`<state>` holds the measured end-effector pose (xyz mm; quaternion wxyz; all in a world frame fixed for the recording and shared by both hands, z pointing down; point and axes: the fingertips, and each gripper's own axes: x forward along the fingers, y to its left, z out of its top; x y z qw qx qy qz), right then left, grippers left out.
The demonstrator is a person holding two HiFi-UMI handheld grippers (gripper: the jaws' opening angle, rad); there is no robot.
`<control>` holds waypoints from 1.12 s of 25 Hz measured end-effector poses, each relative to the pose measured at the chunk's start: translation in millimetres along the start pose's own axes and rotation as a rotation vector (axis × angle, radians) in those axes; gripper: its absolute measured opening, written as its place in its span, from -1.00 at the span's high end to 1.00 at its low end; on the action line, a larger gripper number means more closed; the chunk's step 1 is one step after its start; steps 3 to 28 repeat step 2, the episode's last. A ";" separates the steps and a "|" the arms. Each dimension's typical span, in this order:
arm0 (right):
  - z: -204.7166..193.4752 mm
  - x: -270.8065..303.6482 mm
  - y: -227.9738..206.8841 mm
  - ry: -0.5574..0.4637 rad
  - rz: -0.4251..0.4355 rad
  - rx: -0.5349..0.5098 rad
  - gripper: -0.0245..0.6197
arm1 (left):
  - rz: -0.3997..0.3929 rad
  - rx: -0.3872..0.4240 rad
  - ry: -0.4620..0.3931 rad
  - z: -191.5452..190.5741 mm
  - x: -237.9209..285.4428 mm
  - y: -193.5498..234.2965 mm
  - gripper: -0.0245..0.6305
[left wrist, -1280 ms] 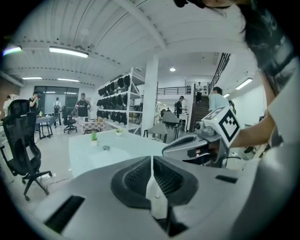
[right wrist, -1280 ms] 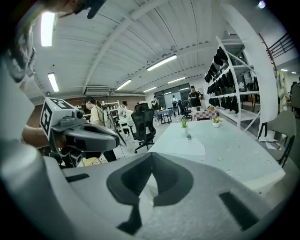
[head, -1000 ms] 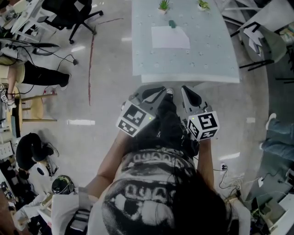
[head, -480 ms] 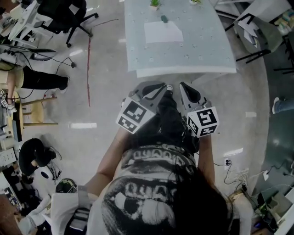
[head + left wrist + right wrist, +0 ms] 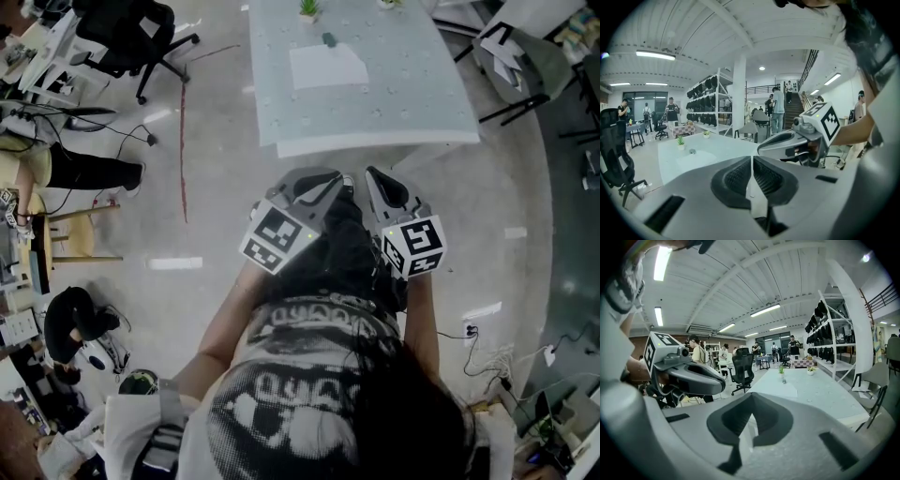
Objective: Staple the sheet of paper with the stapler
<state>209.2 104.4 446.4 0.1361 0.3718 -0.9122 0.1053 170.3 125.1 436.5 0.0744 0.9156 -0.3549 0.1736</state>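
**Approach phase: both grippers empty, work still out of reach.**
My left gripper (image 5: pixel 330 181) has its jaws pressed together on nothing. Ahead, the table (image 5: pixel 422 103) has slid slightly up and left in the head view over the last second. On it lies the sheet of paper (image 5: pixel 328 67), with the small dark stapler (image 5: pixel 328 39) just past the sheet's far edge, both well apart from my hands. My right gripper (image 5: pixel 376 178) is likewise closed and empty. I judge stapling not yet begun.
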 end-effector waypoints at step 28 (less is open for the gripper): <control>-0.3 -0.9 0.8 0.000 0.004 -0.002 0.95 | 0.004 0.001 0.000 0.0 -0.3 -0.7 0.88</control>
